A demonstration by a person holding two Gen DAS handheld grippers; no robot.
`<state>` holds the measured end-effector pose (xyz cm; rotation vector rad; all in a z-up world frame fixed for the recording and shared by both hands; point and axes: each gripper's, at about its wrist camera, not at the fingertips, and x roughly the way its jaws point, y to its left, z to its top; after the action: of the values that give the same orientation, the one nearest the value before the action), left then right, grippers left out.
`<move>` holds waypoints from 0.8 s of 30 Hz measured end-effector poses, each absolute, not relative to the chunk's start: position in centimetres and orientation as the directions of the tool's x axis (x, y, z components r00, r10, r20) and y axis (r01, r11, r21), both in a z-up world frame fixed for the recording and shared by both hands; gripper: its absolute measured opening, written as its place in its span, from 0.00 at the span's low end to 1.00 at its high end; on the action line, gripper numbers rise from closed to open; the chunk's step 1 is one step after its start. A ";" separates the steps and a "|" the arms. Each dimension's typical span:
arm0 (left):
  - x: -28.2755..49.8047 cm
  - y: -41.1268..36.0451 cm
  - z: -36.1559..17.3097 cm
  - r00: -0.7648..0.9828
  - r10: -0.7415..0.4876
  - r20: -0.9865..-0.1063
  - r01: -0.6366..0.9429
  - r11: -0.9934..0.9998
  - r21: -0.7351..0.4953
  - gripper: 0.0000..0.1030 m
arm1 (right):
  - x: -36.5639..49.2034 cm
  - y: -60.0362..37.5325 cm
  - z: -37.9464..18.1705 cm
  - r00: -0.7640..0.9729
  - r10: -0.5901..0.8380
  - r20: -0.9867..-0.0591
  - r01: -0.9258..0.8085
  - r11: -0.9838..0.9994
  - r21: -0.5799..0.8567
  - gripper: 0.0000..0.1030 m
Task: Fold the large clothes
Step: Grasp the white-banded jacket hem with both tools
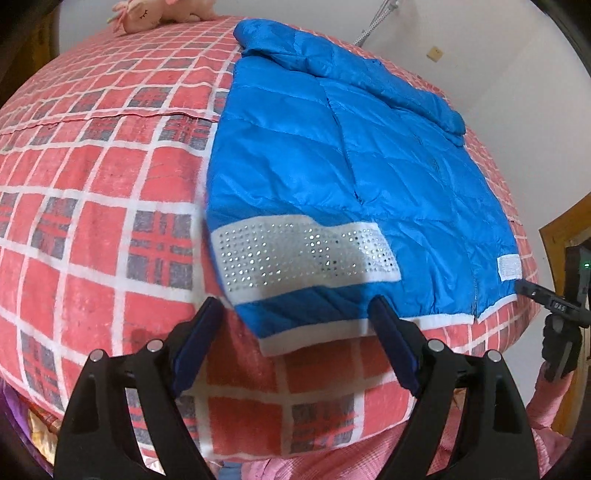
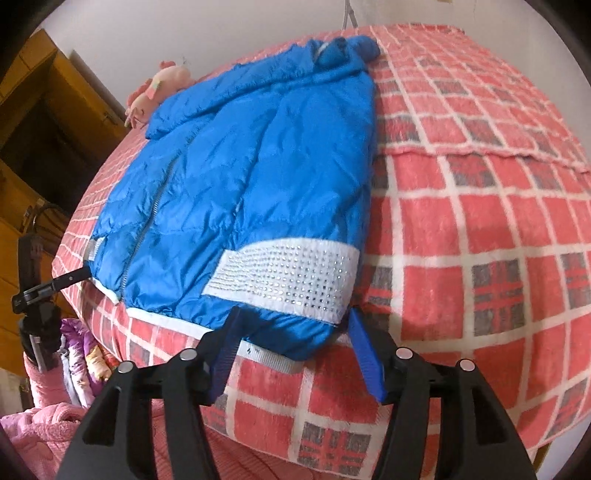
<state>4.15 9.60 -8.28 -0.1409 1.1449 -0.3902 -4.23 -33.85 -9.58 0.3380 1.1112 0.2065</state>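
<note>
A blue puffer jacket (image 1: 314,155) (image 2: 258,166) lies flat on a red plaid blanket (image 1: 92,184) (image 2: 480,221), hem toward me, one sleeve folded across its top. A white rhinestone band (image 1: 295,251) (image 2: 295,277) crosses the near hem corner. My left gripper (image 1: 295,314) is open, its blue pads wide apart on either side of that hem corner. My right gripper (image 2: 295,325) is also open, with the hem edge lying loose between its pads. In each view the other gripper (image 1: 543,299) (image 2: 48,288) pokes in at the far hem corner by the zipper.
A pink plush toy (image 1: 155,14) (image 2: 162,85) lies at the bed's far end. A wooden cabinet (image 2: 37,110) stands beside the bed. The blanket drops over the bed's near edge just below the grippers. A pink fleece sleeve (image 1: 550,398) and bundled bedding (image 2: 81,362) are at the side.
</note>
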 end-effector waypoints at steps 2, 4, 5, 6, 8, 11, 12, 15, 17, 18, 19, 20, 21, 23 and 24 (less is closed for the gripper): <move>4.1 9.4 -8.3 0.352 -0.383 -0.854 0.237 0.919 -0.314 0.73 | -4.0 -33.7 -9.8 0.435 0.336 -0.835 0.000 0.928 0.373 0.60; 4.0 9.2 -8.1 0.351 -0.392 -0.850 0.243 0.915 -0.321 0.68 | -3.9 -33.2 -9.5 0.441 0.334 -0.833 -0.019 0.931 0.363 0.58; 3.9 9.1 -8.0 0.346 -0.406 -0.846 0.251 0.909 -0.333 0.59 | -3.9 -32.9 -9.4 0.442 0.338 -0.831 -0.032 0.932 0.362 0.54; 3.9 9.0 -8.0 0.338 -0.423 -0.841 0.252 0.901 -0.353 0.57 | -3.9 -32.7 -9.4 0.442 0.341 -0.830 -0.042 0.932 0.361 0.49; 3.9 9.0 -8.1 0.337 -0.430 -0.838 0.249 0.899 -0.361 0.57 | -3.9 -32.5 -9.2 0.444 0.350 -0.825 -0.057 0.930 0.363 0.48; 4.1 9.2 -8.6 0.329 -0.452 -0.830 0.249 0.889 -0.385 0.57 | -3.5 -32.8 -9.9 0.430 0.372 -0.823 -0.056 0.921 0.386 0.49; 4.1 9.2 -8.6 0.330 -0.453 -0.828 0.252 0.888 -0.386 0.57 | -3.4 -32.8 -10.1 0.431 0.379 -0.819 -0.056 0.917 0.395 0.49; 4.0 9.2 -8.5 0.344 -0.442 -0.829 0.241 0.894 -0.376 0.49 | -3.4 -32.6 -9.8 0.445 0.372 -0.815 -0.068 0.921 0.383 0.39; 3.7 9.2 -8.2 0.361 -0.434 -0.826 0.233 0.899 -0.370 0.37 | -3.5 -32.6 -9.6 0.459 0.374 -0.806 -0.077 0.920 0.384 0.29; 3.6 9.2 -8.0 0.370 -0.432 -0.822 0.231 0.900 -0.369 0.28 | -3.6 -32.8 -9.3 0.466 0.378 -0.800 -0.077 0.918 0.389 0.23; 3.4 9.2 -7.6 0.383 -0.433 -0.816 0.237 0.900 -0.366 0.22 | -3.7 -33.0 -9.0 0.477 0.389 -0.788 -0.080 0.912 0.402 0.20; 3.2 9.2 -7.3 0.397 -0.432 -0.810 0.246 0.900 -0.360 0.19 | -3.7 -33.2 -8.7 0.485 0.397 -0.779 -0.083 0.908 0.411 0.16; 3.2 9.3 -7.1 0.405 -0.433 -0.805 0.253 0.899 -0.357 0.16 | -3.8 -33.3 -8.4 0.494 0.405 -0.769 -0.088 0.903 0.420 0.15; 3.2 9.4 -7.1 0.403 -0.443 -0.801 0.257 0.894 -0.366 0.15 | -3.8 -33.5 -8.3 0.498 0.408 -0.766 -0.095 0.903 0.419 0.14; 3.4 9.5 -7.6 0.391 -0.447 -0.805 0.253 0.893 -0.373 0.15 | -3.7 -33.4 -8.5 0.491 0.401 -0.773 -0.095 0.907 0.410 0.14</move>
<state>3.39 9.55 -7.60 -0.2015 1.0818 -0.4485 -3.70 -33.40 -8.49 0.3342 1.0172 0.3077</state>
